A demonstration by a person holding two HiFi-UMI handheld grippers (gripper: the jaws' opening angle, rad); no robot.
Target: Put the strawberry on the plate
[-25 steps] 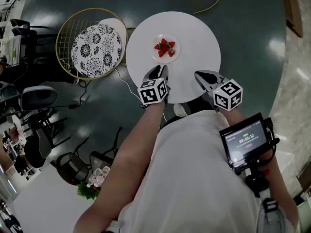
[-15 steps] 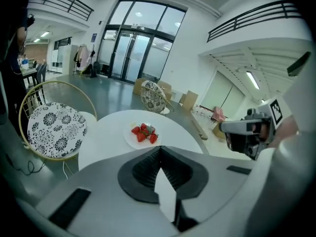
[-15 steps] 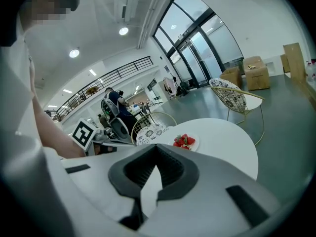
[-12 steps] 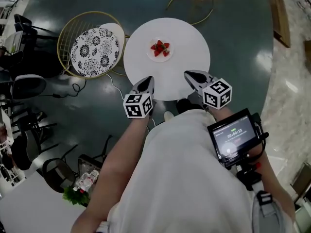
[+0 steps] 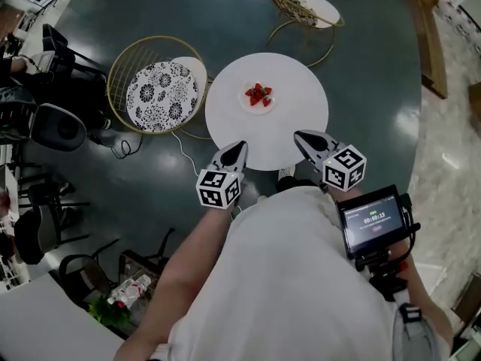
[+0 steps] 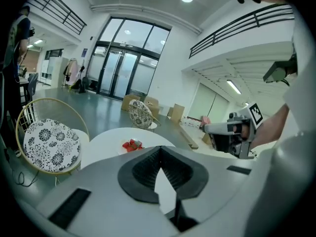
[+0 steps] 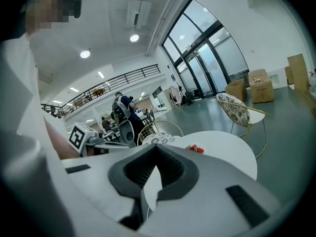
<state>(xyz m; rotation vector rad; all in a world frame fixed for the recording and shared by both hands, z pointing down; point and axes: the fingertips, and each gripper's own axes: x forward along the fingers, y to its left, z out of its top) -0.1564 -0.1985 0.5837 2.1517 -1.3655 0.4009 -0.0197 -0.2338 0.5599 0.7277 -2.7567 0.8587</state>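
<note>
Now, L to R: left gripper (image 5: 239,149) hovering over near edge of white table (image 5: 301,100), jaws pressing together, gripping nothing. Strawberries (image 5: 258,94) lying on plate (image 5: 259,109) mid-table, ahead of & between both sets of tips, well apart from each. Right gripper (image 5: 302,136) hovering opposite, jaws likewise closed, empty.

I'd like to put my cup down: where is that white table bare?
The table is mostly bare: the whole right side and the near half, this side of the plate. Only the spot just beyond its middle is taken, by the plate of strawberries.
</note>
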